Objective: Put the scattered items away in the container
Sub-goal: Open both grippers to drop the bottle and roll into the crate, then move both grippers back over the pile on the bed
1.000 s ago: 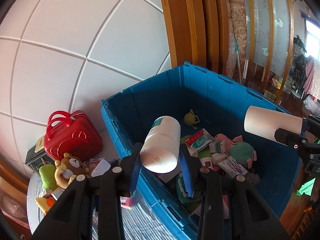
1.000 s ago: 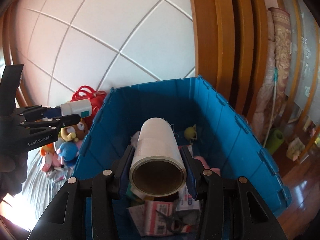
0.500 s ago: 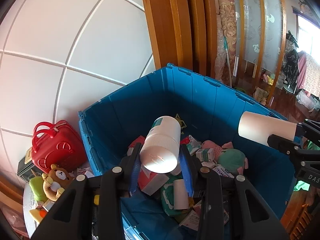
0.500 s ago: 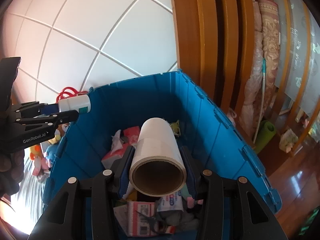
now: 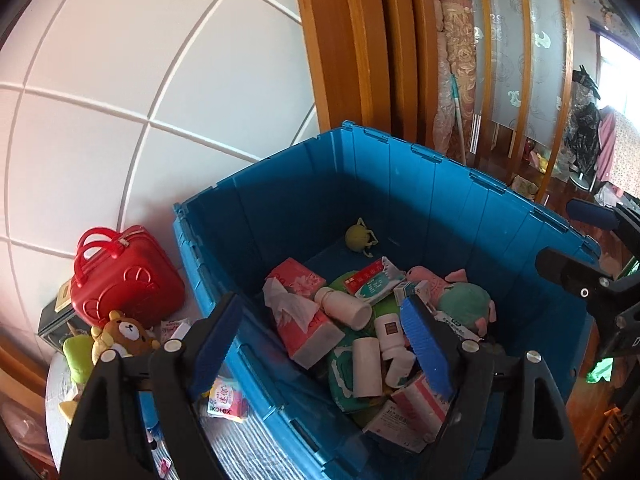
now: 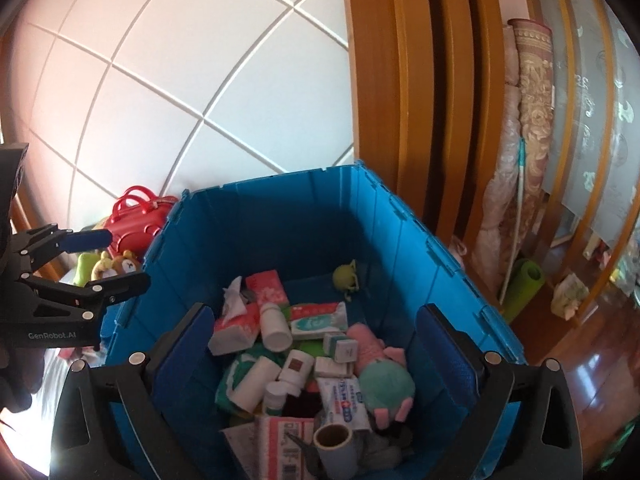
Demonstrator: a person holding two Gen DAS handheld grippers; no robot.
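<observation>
White panelled wall and wooden door frames behind; blue plastic crate (image 5: 400, 184) sits on the floor against them, half full of clutter. Left gripper (image 5: 320, 344) hangs over the crate's near-left rim, jaws opening, nothing between the blue pads. Right gripper (image 6: 316, 344) is over the crate's middle, jaws opening to about full width, also empty. White pill bottle (image 5: 344, 307) lies on its side on the pile, long axis roughly level, base toward the camera and right, touching the pink tissue pack (image 5: 304, 316). Cardboard tape roll (image 6: 335, 446) lies at the near end of the crate, long axis pointing at the right wrist camera, so its open core faces the lens; it rests on a pink-striped box (image 6: 280, 444). Teal-and-pink plush (image 6: 386, 380) lies on the right of the pile. Outside the crate, left side: red mini suitcase (image 5: 124, 276), brown bear plush (image 5: 124, 334) just beside it.
</observation>
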